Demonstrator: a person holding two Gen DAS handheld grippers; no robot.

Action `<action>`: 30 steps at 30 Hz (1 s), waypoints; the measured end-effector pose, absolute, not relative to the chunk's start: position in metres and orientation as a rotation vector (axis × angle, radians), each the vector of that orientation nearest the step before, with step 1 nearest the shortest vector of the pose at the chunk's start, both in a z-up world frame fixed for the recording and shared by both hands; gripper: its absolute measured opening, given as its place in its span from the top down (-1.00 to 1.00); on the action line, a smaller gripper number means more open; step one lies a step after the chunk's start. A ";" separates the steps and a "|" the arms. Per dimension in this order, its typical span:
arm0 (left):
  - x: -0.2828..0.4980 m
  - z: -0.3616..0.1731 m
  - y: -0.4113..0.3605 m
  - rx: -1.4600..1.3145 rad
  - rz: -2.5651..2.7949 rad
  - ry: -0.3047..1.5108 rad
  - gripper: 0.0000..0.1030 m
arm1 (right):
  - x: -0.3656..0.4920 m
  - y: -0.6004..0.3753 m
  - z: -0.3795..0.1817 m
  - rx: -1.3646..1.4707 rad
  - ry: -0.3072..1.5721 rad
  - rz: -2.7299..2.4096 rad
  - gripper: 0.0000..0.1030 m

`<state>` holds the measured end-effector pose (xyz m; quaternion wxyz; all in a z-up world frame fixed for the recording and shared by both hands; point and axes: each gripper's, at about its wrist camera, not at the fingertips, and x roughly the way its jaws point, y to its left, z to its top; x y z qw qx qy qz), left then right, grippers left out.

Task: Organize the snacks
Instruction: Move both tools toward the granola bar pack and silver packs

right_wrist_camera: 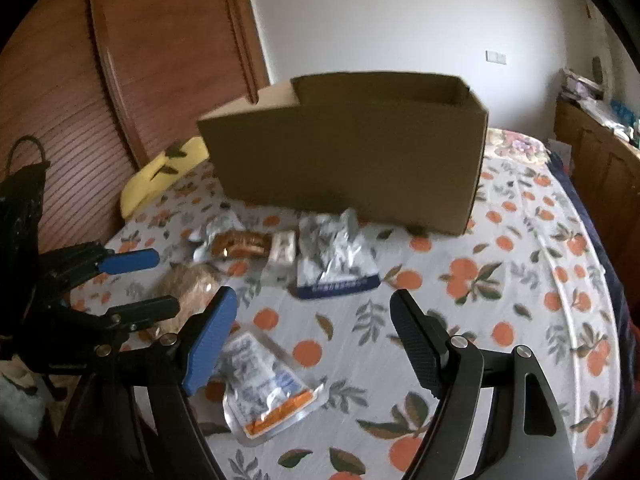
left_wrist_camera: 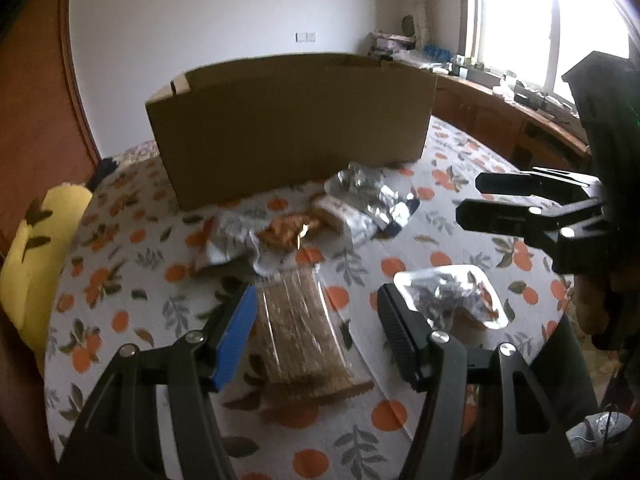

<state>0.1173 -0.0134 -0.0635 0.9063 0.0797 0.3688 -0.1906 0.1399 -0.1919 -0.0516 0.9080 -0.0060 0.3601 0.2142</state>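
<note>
snack packets lie scattered on the orange-print sheet point(right_wrist_camera: 500, 288) in front of the cardboard box point(right_wrist_camera: 352, 160): a clear cracker pack point(left_wrist_camera: 304, 328) between the left gripper's point(left_wrist_camera: 316, 320) open jaws, a foil pouch point(right_wrist_camera: 264, 388) (nearest) by the open, empty right gripper point(right_wrist_camera: 312, 340).

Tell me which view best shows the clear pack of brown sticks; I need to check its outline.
The left wrist view: the clear pack of brown sticks lies lengthwise in the middle, almost whole. In the right wrist view it sits at the left, blurred and partly hidden behind blue fingers.
</note>
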 end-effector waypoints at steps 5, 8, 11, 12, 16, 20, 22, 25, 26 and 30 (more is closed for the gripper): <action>0.117 -0.071 -0.010 0.156 -0.364 0.784 -0.22 | 0.132 -0.185 -0.070 -0.024 0.766 0.449 -0.57; 0.118 -0.074 -0.008 0.140 -0.359 0.795 -0.22 | 0.125 -0.184 -0.079 -0.008 0.777 0.452 -0.57; 0.116 -0.076 -0.008 0.127 -0.366 0.799 -0.22 | 0.119 -0.185 -0.089 0.017 0.791 0.452 -0.57; 0.116 -0.077 -0.008 0.116 -0.366 0.799 -0.22 | 0.117 -0.186 -0.092 0.026 0.795 0.451 -0.57; 0.117 -0.079 -0.008 0.092 -0.350 0.796 -0.22 | 0.113 -0.187 -0.095 0.036 0.790 0.466 -0.60; 0.118 -0.082 -0.009 0.097 -0.339 0.798 -0.20 | 0.112 -0.185 -0.095 0.028 0.792 0.466 -0.61; 0.120 -0.085 -0.009 0.108 -0.323 0.809 -0.19 | 0.110 -0.184 -0.095 0.032 0.790 0.463 -0.61; 0.122 -0.091 -0.006 0.099 -0.307 0.828 -0.19 | 0.109 -0.183 -0.096 0.041 0.785 0.462 -0.63; 0.123 -0.093 -0.005 0.097 -0.305 0.832 -0.19 | 0.109 -0.182 -0.097 0.041 0.784 0.462 -0.63; 0.124 -0.095 -0.005 0.098 -0.306 0.832 -0.17 | 0.108 -0.181 -0.098 0.019 0.774 0.472 -0.66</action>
